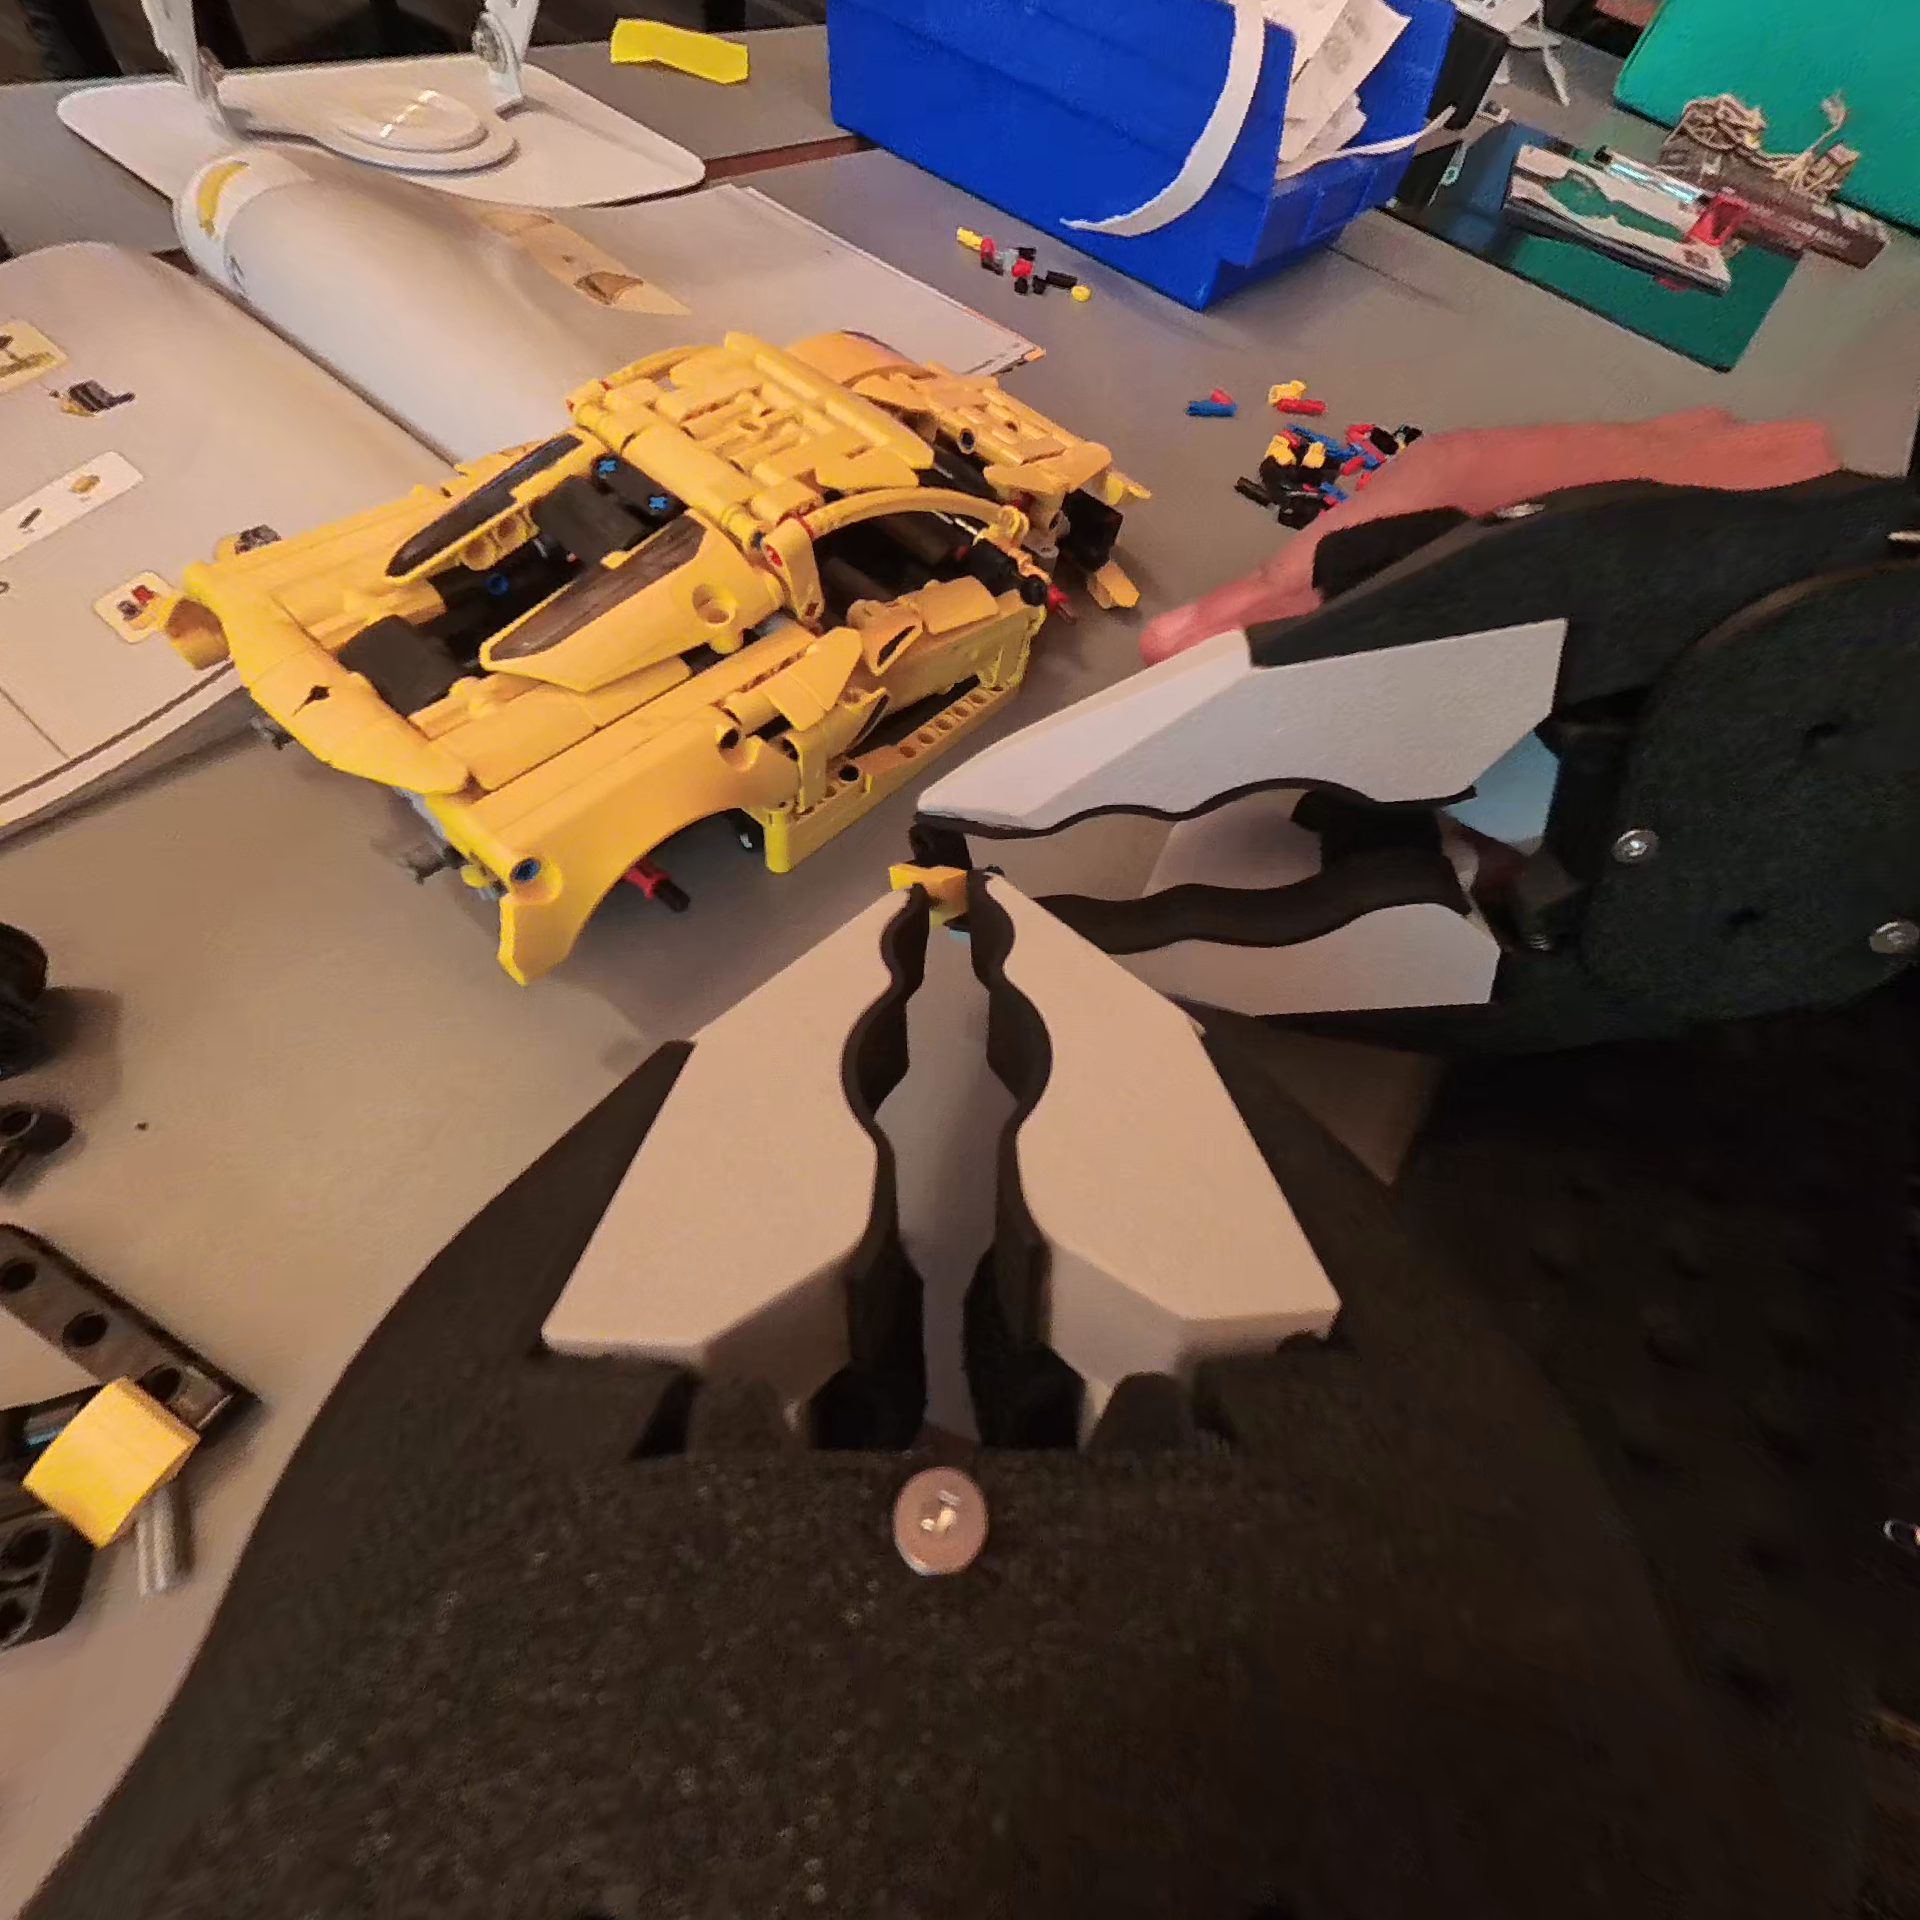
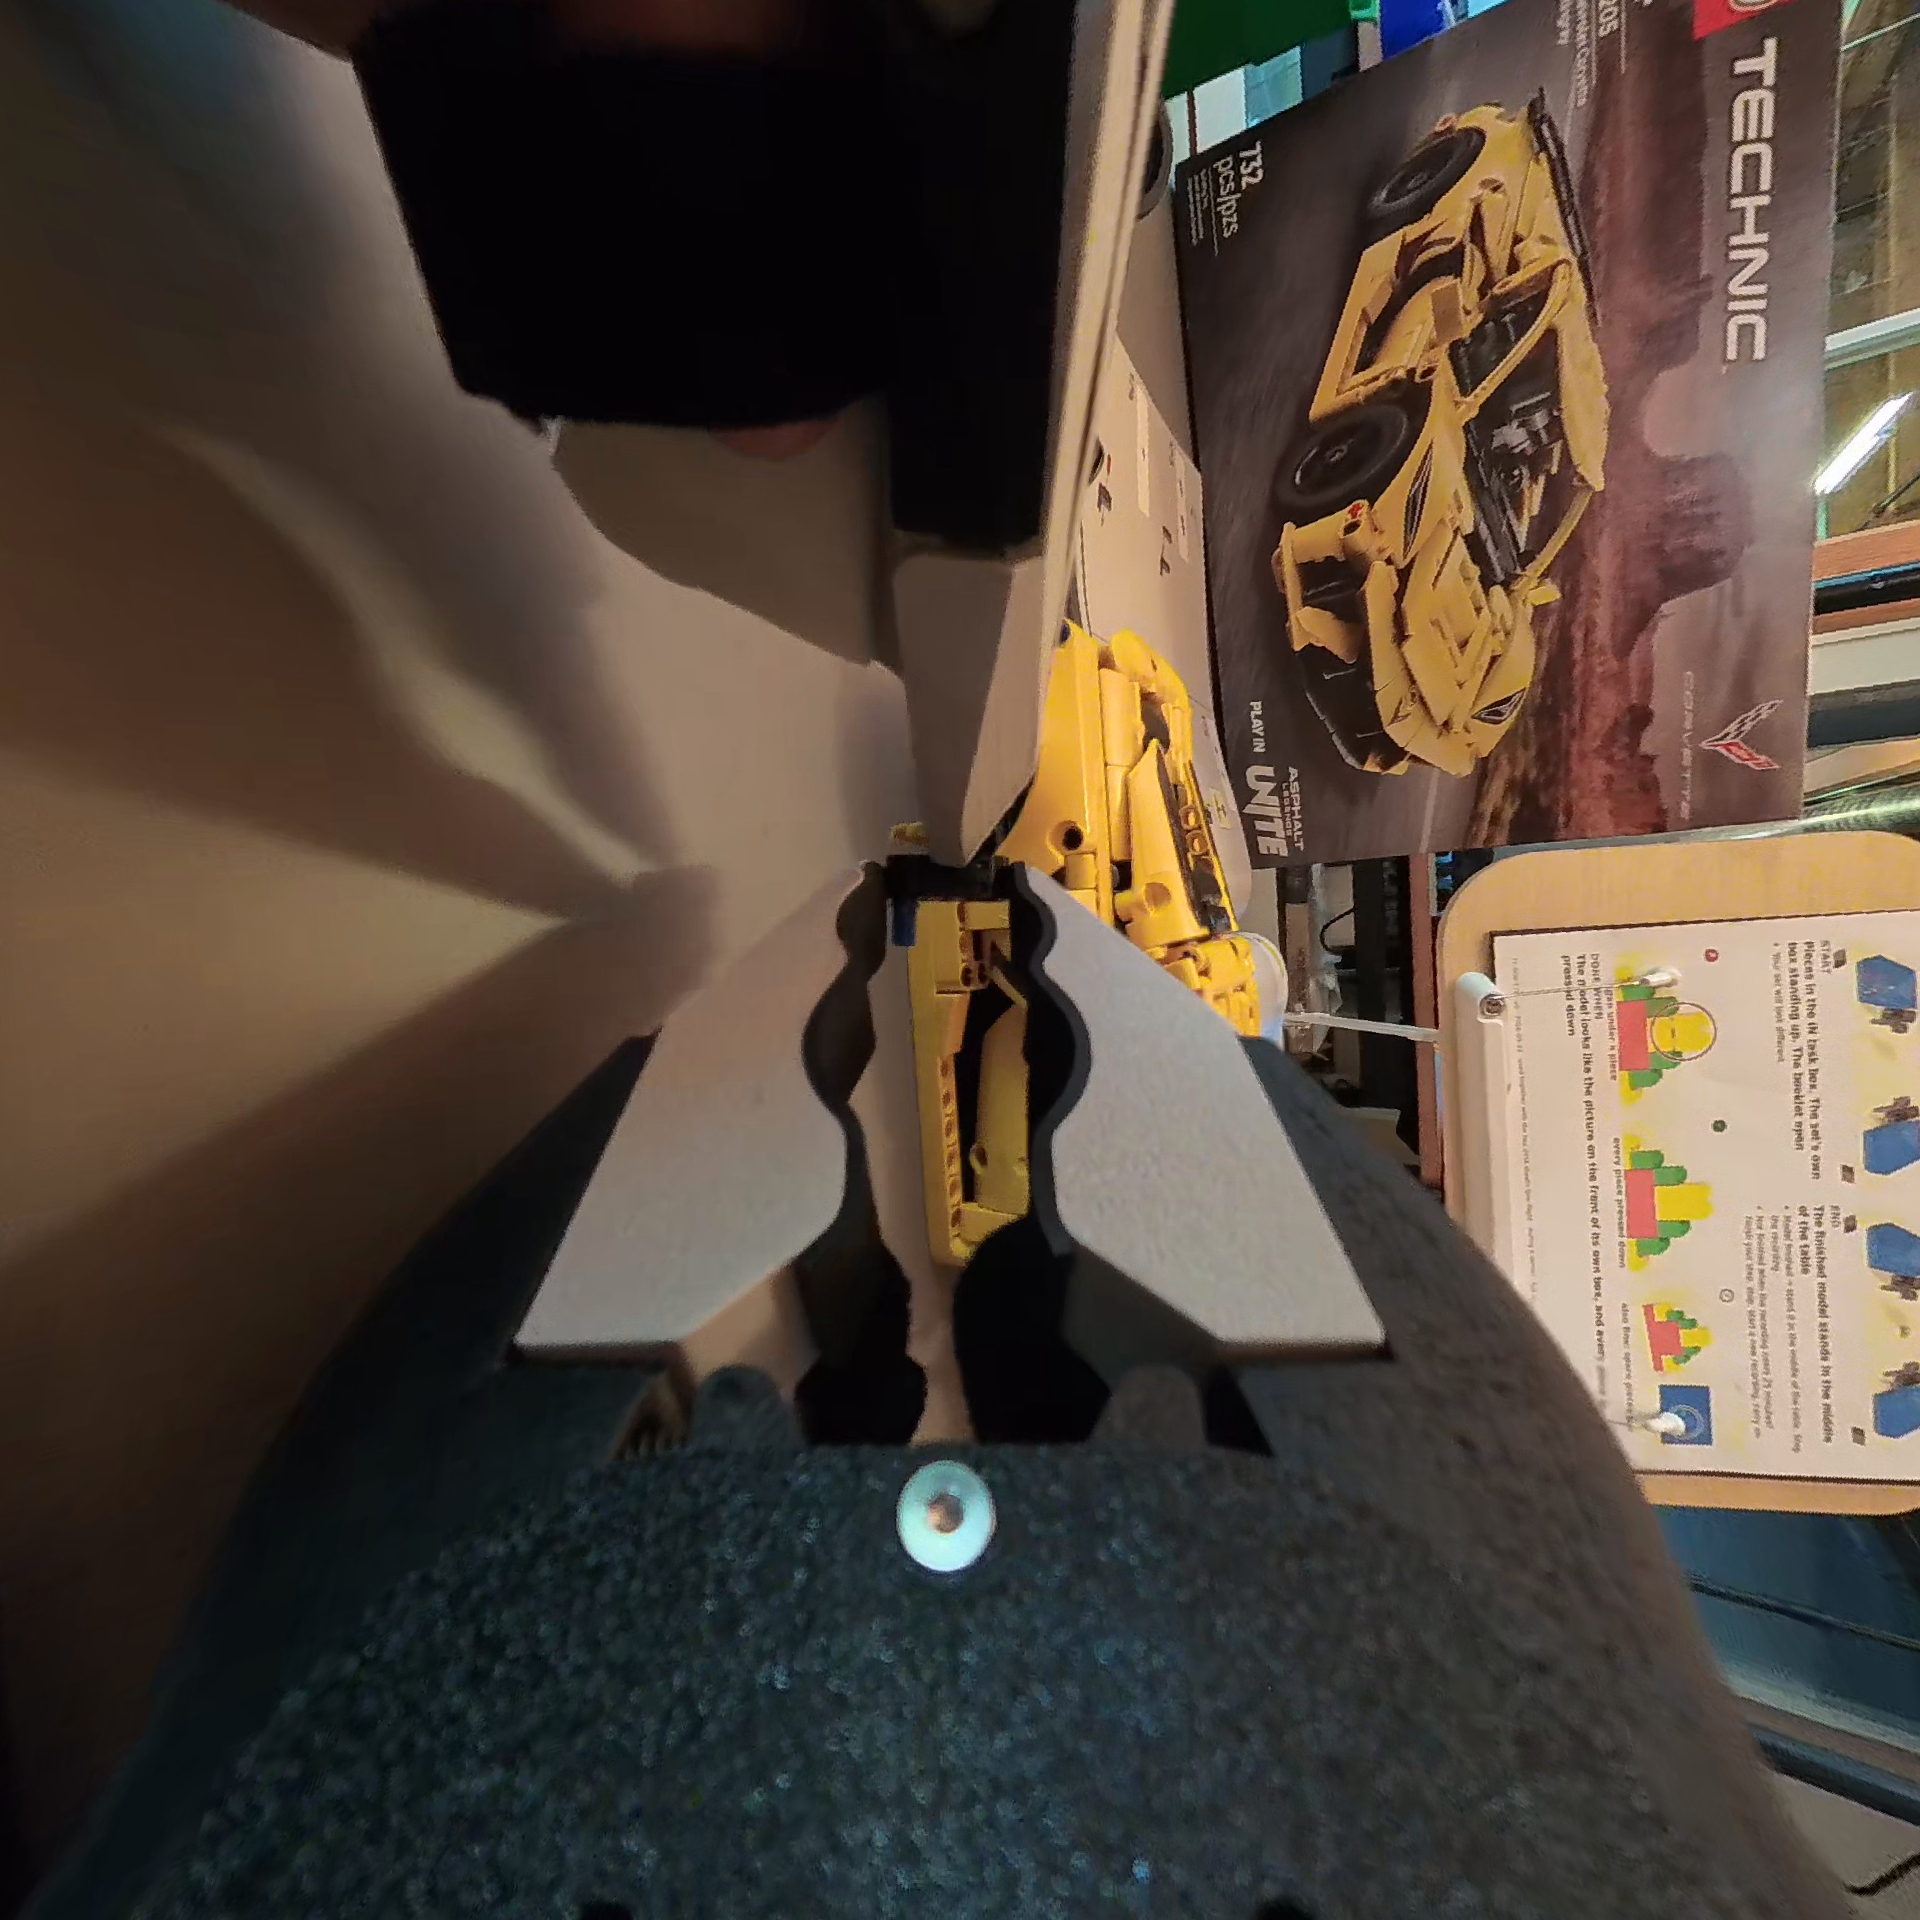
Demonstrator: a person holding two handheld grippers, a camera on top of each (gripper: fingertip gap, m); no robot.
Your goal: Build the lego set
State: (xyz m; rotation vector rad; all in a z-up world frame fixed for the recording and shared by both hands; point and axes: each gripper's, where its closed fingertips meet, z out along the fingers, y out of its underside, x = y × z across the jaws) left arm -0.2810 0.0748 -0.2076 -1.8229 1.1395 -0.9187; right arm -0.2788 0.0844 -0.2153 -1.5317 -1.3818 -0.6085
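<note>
- Left gripper (image 1: 943, 902): jaws nearly together, pinching a small yellow piece (image 1: 932, 889) at the very tips, held above the surface (image 1: 312, 1039).
- Right gripper (image 1: 940, 831) comes in from the right and meets the left one tip to tip. Its jaws look clamped on a small black piece (image 1: 938, 834) touching the yellow one. In the right wrist view the right gripper (image 2: 940, 894) shows the black piece (image 2: 914, 878) at its tips with a bit of blue beside it. The exact connection is too small to tell.
- Judgement: the step is joining two tiny parts mid-air before they go on the model.
- Handling (judgement): the parts are light, stiff and slick plastic, easy to twist or pop out of a tip pinch. Grip the flat sides, push straight along the pin axis.
- Near left edge: loose black beams (image 1: 94, 1320) and a yellow block (image 1: 104, 1460) on the surface.
- Middle: yellow car body (image 1: 644, 623), largely built, no wheels visible, lying partly on the open instruction booklet (image 1: 208, 468).
- Judgement: the car is a stiff assembly but its panels could come loose. Hold it by the lower frame beam along the side, not by the thin arch.
- Beyond the right gripper: pile of small mixed pins (image 1: 1320, 468), more scattered near the blue bin (image 1: 1122, 135).
- Far in the right wrist view: set box (image 2: 1507, 416) and a card on a board (image 2: 1704, 1174).
</note>
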